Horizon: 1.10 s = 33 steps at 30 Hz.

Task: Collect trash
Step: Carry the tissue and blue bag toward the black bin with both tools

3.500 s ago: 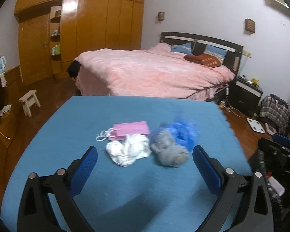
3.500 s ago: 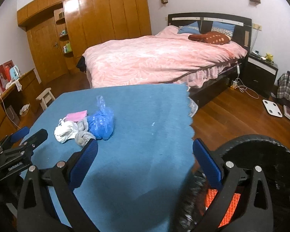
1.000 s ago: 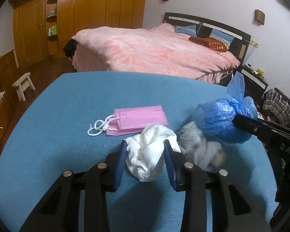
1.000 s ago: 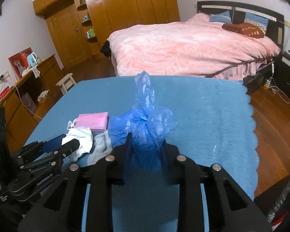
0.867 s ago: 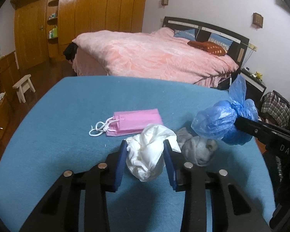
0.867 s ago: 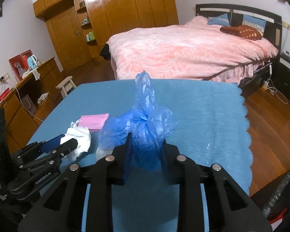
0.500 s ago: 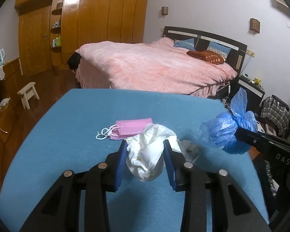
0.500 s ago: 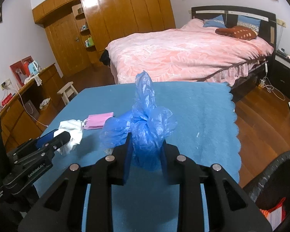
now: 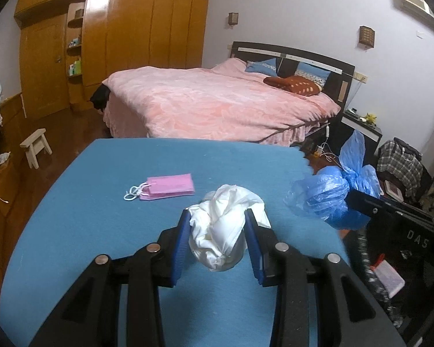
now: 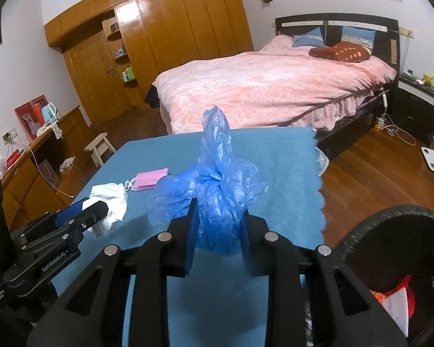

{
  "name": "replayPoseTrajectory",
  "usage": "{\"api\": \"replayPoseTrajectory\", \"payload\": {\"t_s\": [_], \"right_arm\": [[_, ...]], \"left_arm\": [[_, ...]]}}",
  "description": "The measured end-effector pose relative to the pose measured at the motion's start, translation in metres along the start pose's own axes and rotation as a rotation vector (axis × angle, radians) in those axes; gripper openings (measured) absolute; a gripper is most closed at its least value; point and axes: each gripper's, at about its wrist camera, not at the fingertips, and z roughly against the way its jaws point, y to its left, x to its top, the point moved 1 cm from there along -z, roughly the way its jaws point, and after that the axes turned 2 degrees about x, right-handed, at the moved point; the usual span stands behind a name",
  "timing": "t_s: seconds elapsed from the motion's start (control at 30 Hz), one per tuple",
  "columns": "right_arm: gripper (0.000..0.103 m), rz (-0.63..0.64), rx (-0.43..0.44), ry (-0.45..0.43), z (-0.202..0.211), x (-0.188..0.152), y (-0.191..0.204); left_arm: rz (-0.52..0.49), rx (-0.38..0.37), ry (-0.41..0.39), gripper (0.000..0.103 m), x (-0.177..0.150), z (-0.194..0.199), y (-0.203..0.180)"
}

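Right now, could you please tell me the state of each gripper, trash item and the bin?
Left gripper: shut on the white wad.
White wad: crumpled, held above the table.
Right gripper: shut on the blue bag.
Blue bag: knotted, held up.
Pink mask: flat on the table, untouched.
Bin: open, some trash already inside.

A blue surface (image 9: 101, 231) fills the foreground. At 12 o'clock stands a bed (image 9: 211, 107) under a pink quilt, a red pillow (image 9: 292, 84) by its dark headboard. A wooden wardrobe (image 9: 115, 43) is at 11 o'clock, a small stool (image 9: 36, 146) at 9 o'clock, a nightstand (image 9: 361, 131) at 2 o'clock.
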Motion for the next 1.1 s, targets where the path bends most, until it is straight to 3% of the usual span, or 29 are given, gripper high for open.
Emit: {"api": "replayPoseTrajectory", "payload": {"t_s": [0.47, 1.1], "right_arm": [[0.025, -0.014, -0.059, -0.035, 0.076, -0.020, -0.031], [0.025, -0.089, -0.193, -0.107, 0.160, -0.045, -0.100]], "left_arm": [[-0.069, -0.097, -0.024, 0.037, -0.002, 0.038, -0.068], [-0.178, -0.228, -0.032, 0.037, -0.009, 0.055, -0.155]]}}
